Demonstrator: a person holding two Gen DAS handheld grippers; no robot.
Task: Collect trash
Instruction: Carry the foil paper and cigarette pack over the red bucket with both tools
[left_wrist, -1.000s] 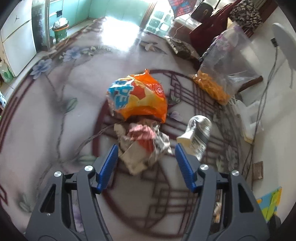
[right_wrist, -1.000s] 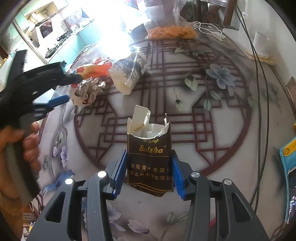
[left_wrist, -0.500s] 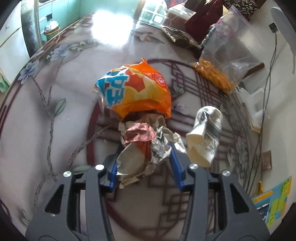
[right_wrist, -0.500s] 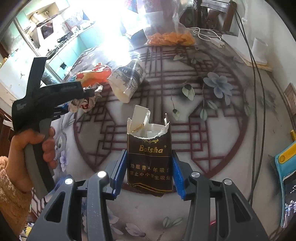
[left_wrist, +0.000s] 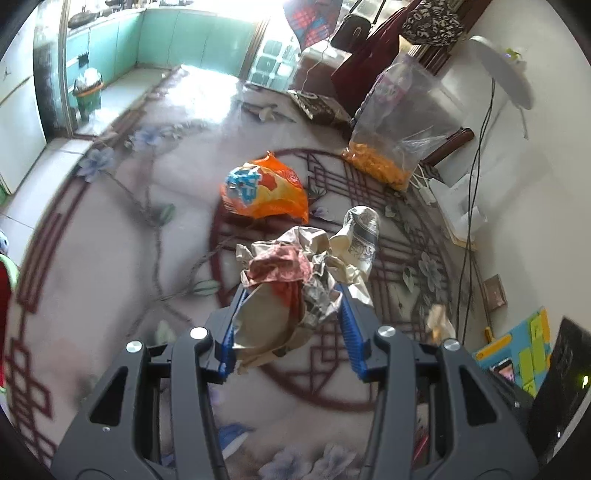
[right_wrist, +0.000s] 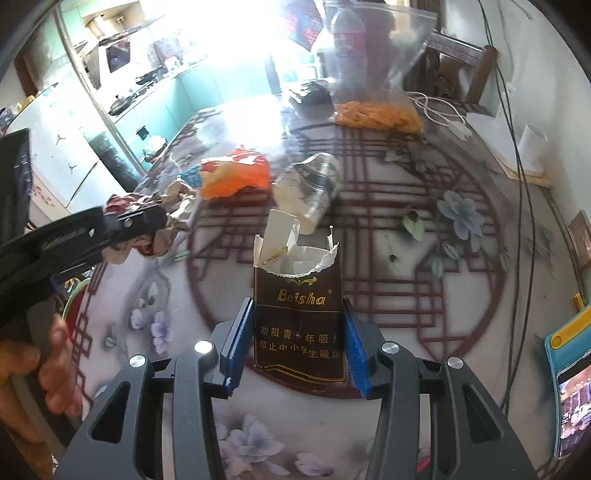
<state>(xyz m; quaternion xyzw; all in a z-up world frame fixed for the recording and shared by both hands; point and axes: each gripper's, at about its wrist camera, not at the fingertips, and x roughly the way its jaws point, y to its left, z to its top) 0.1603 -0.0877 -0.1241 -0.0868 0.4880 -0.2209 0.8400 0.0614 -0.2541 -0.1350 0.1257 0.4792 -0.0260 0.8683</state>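
The crumpled wrapper (left_wrist: 291, 291) sits clamped between my left hand-held gripper (left_wrist: 290, 332) pads, clear of the counter (left_wrist: 110, 258). My right hand-held gripper (right_wrist: 293, 347) is closed on the torn cigarette pack (right_wrist: 299, 314), upright, long axis pointing away from me. Both are full. The orange snack bag (left_wrist: 266, 192) and the crushed paper cup (left_wrist: 360, 236) lie ahead on the counter; the cup lies lengthwise toward me, nearer my right, I judge.
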